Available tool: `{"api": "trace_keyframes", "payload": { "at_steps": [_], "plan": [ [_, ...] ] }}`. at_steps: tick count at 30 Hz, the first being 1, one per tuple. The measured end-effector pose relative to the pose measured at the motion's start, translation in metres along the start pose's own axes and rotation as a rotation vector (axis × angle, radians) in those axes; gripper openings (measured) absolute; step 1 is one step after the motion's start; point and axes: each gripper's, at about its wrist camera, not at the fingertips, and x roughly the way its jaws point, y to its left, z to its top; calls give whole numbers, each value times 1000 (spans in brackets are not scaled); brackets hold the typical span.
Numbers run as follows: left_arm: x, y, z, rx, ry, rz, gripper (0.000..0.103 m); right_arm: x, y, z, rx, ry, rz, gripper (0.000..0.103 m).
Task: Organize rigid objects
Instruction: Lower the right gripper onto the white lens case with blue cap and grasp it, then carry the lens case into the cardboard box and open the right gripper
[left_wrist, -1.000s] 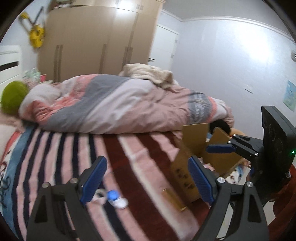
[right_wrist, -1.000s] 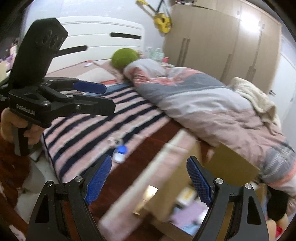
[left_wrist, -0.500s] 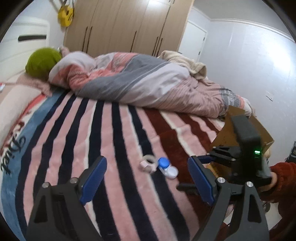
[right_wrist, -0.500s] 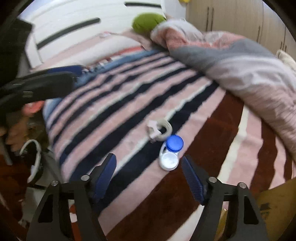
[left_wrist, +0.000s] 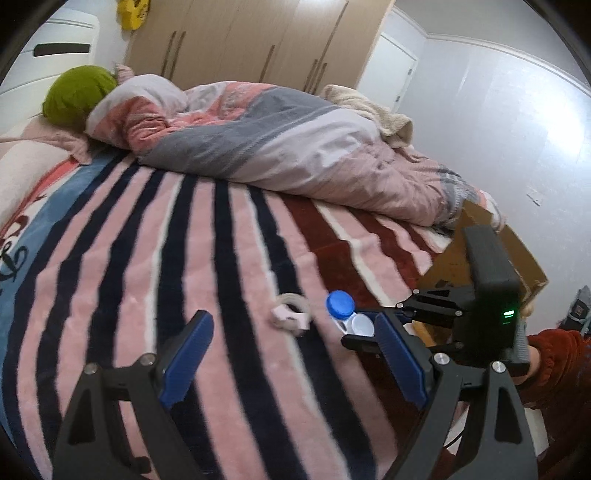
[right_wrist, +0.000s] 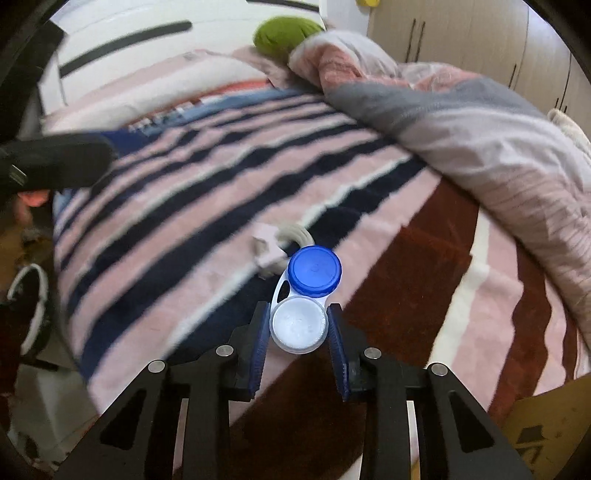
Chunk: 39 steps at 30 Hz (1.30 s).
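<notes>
A contact lens case (right_wrist: 303, 299) with one blue cap and one white cap lies on the striped blanket (right_wrist: 184, 206). My right gripper (right_wrist: 298, 334) has its two blue pads on either side of the white cap, touching or nearly touching it. The case also shows in the left wrist view (left_wrist: 347, 314), with the right gripper (left_wrist: 369, 330) reaching it from the right. A small pink and white ring-shaped item (right_wrist: 275, 245) lies just beyond the case; it also shows in the left wrist view (left_wrist: 291, 314). My left gripper (left_wrist: 291, 363) is open and empty above the blanket.
A rumpled pink and grey duvet (left_wrist: 295, 144) fills the far side of the bed. A green pillow (left_wrist: 77, 94) lies at the head. A cardboard box (left_wrist: 491, 266) stands off the bed's right edge. A wardrobe (left_wrist: 258, 40) stands behind.
My right gripper has moved down to the lens case and narrowed around its white cap. The left gripper has drifted closer over the blanket and stays open.
</notes>
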Motion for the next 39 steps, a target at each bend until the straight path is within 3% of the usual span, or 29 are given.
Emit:
{"api": "trace_keyframes", "payload": {
  "at_steps": [4,6,9,11,14,23,34,35,36,37,39],
  "plan": [
    [-3,-24,5,19,-5,-118,83,-46,11,7,0,-75,69,26],
    [-6,-39,10,35,-7,-167,60,-70,17,9,-11,-118,89,26],
    [-9,-64,18,63,-10,-217,39,-103,22,9,-29,-177,96,26],
    [-13,-82,25,88,-24,-240,30,-119,22,7,-40,-212,97,26],
    [-16,-106,36,119,-35,-256,28,-144,13,0,-29,-253,67,26],
    [16,-196,64,241,-5,-318,28,-203,-48,-36,70,-299,-19,26],
    [94,-279,78,348,102,-359,28,-217,-134,-80,203,-218,-122,27],
    [97,-281,78,353,103,-349,33,-216,-139,-83,211,-210,-128,27],
    [100,-283,78,360,104,-338,47,-214,-143,-86,219,-194,-136,32],
    [100,-284,78,363,97,-341,55,-212,-147,-88,225,-182,-148,48],
    [96,-284,76,366,76,-363,77,-211,-150,-94,224,-181,-160,61]
  ]
}}
